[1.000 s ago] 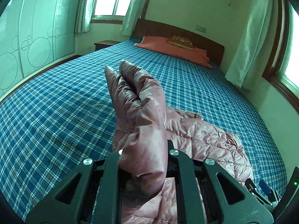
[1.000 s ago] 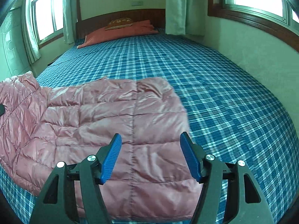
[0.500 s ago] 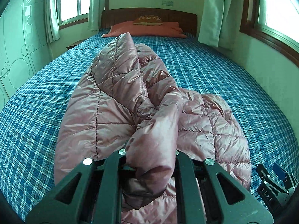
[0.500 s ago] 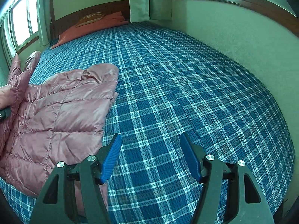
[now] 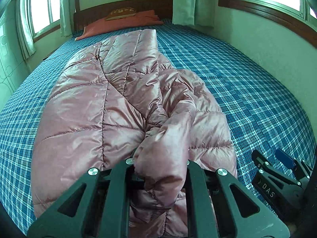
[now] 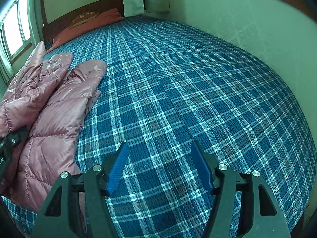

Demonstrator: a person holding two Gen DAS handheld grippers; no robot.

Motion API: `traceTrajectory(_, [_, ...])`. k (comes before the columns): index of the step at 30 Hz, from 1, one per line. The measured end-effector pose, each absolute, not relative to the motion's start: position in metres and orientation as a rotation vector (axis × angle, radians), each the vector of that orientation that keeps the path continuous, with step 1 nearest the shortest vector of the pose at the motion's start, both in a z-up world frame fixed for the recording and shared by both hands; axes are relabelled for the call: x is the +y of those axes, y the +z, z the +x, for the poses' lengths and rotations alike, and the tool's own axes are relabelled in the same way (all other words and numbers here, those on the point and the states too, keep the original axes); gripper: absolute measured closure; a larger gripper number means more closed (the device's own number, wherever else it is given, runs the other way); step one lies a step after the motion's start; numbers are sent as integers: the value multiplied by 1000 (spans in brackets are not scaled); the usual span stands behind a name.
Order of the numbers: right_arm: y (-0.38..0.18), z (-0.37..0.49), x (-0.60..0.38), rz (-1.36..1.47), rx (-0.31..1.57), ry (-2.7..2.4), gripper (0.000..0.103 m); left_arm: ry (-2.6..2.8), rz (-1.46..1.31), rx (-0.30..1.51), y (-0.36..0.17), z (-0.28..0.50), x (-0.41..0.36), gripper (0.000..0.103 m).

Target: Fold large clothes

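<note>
Fabric filled my left hand-held gripper [image 5: 158, 170], which was clamped tight on a fold of the pink down jacket [image 5: 111, 107], so I could carry that side across the rest lying on the plaid bed [image 5: 247, 91]. My right hand-held gripper [image 6: 160, 168] hung empty, blue pads apart, over bare bedding beside the jacket.

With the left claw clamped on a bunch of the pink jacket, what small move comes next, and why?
Probably lower the left claw slightly and open it. The fold of pink jacket it grips already lies over the rest on the bed, while the right claw hangs open over bare cover.
</note>
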State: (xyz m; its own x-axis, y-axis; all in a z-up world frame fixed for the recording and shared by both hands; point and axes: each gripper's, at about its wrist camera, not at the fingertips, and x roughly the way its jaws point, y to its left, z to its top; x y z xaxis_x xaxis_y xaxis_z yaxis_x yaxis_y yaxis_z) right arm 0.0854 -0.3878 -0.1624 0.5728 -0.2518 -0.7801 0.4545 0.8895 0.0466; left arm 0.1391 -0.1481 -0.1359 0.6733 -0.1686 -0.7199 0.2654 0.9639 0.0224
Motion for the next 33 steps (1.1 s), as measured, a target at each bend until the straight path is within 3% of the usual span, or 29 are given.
traceTrajectory(5, [-166,86,-392,254,874,-427,39,-251,161,803,-144,136,-155,92])
traceTrajectory(8, [-166,86,-390,244,876,-432,39,-267,160,785,-140,131,-155,86])
traceTrajectory(10, [-164,85,-390,238,877,-436,39,-305,132,792,-136,126,-154,67])
traceTrajectory(12, [-163,80,-391,235,879,-441,39,-353,89,800,-134,122,-153,55])
traceTrajectory(16, [-161,70,-392,245,879,-451,39,-403,53,791,-122,104,-148,46])
traceTrajectory(26, [-141,55,-376,214,843,-449,39,-283,-145,685,-72,80,-62,45])
traceTrajectory(33, [-125,61,-362,253,818,-410,39,-149,-368,738,-84,110,24,45])
